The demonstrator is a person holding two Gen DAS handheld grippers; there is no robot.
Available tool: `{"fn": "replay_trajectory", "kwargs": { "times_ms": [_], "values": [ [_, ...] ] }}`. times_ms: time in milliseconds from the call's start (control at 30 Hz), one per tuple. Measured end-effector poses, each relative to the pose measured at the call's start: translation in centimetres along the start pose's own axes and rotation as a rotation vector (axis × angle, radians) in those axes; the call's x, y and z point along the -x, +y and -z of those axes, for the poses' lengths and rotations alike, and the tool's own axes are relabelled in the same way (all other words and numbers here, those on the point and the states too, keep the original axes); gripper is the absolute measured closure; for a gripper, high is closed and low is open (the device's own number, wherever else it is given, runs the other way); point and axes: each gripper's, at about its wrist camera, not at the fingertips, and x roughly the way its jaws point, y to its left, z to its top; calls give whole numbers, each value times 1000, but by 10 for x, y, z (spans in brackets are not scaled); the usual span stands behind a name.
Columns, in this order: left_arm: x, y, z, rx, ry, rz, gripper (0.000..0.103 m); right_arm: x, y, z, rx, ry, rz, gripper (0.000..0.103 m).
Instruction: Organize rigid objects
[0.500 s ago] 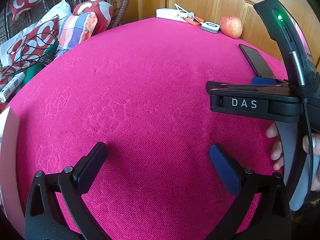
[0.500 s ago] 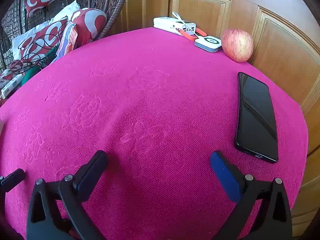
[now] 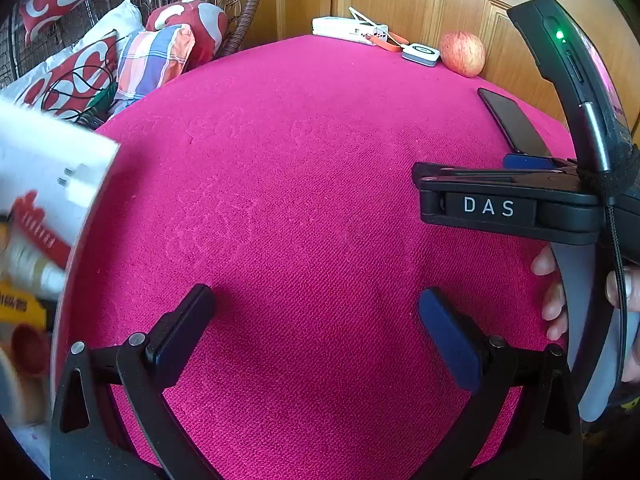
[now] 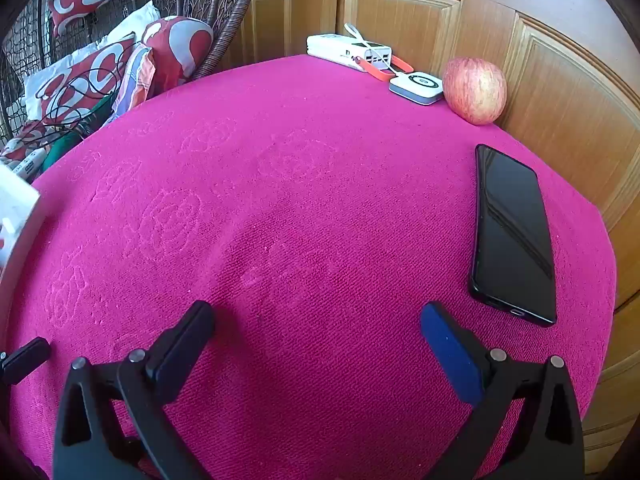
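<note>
Your left gripper [image 3: 316, 320] hovers low over the near part of the table, its fingers spread wide with nothing between them, one pad black and the other blue. Your right gripper [image 4: 316, 328] is posed the same way, fingers wide apart and empty above the cloth; in the left wrist view its black body, lettered DAS, juts in from the right, with your right hand [image 3: 560, 300] wrapped round its grey handle. Under both tools lies the pink tablecloth [image 4: 304, 208], a coarse woven fabric with faint embossed flower shapes, draped over a round-looking top. At the left edge of the left wrist view a blurred white object [image 3: 48, 172] with red and yellow parts intrudes; you cannot tell what it is. Further out, near the right rim, the black phone [image 4: 514, 236] lies flat, glossy screen up, a slim rounded rectangle just ahead and to the right of your right gripper's blue pad, not touching it. Beyond it, at the far edge against the panelled wooden door [image 4: 560, 80], sits the red apple [image 4: 475, 90], round and streaked; just beside it is a small white square device [image 4: 417, 87], then an orange strap [image 4: 384, 72] and a long white power bank [image 4: 348, 51]. Off the table's far left, a wicker chair [image 4: 224, 20] holds red-and-white cushions [image 4: 176, 44] and tangled black cables [image 4: 68, 96].
</note>
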Motion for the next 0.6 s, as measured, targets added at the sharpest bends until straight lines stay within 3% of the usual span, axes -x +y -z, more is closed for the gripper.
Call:
{"fn": "replay_trajectory", "kwargs": {
  "times_ms": [600],
  "values": [
    [0,1,0,-2,1,1,0,0,0,-2,0,2,1,0]
  ]
}}
